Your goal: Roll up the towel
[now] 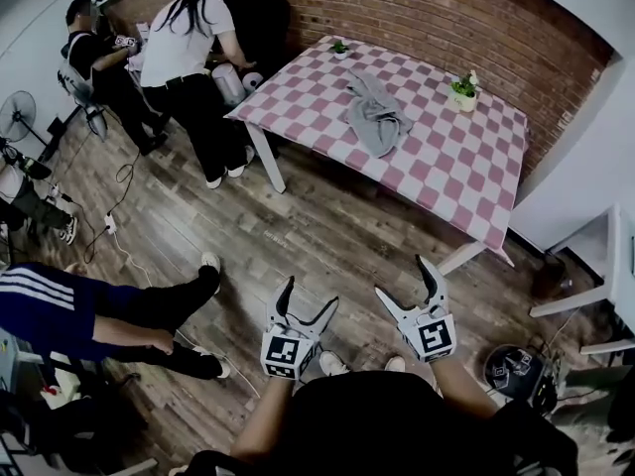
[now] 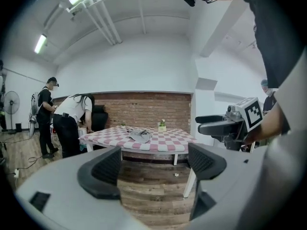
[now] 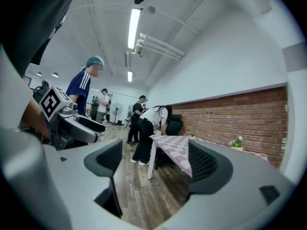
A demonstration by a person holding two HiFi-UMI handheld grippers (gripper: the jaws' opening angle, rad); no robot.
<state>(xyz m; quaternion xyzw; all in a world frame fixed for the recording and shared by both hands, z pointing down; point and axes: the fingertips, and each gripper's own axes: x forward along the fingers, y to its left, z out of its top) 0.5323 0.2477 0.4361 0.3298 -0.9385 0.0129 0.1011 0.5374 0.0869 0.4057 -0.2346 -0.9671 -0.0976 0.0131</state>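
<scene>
A crumpled grey towel (image 1: 376,113) lies in a heap on the pink-and-white checked table (image 1: 446,167) across the room; the left gripper view shows the towel (image 2: 139,135) far ahead on the table (image 2: 163,143). My left gripper (image 1: 308,300) and right gripper (image 1: 402,281) are held close to my body over the wooden floor, well short of the table. Both stand open with nothing between their jaws. The left gripper (image 2: 153,164) looks toward the table; the right gripper (image 3: 156,162) looks along the table's corner (image 3: 170,145).
Two small potted plants (image 1: 463,89) (image 1: 340,48) stand on the table. A person in a white top (image 1: 189,58) bends at the table's left corner, another stands behind. Someone sits at the left with legs (image 1: 119,315) stretched over the floor. A brick wall (image 1: 427,18) backs the table. A fan (image 1: 18,115) stands far left.
</scene>
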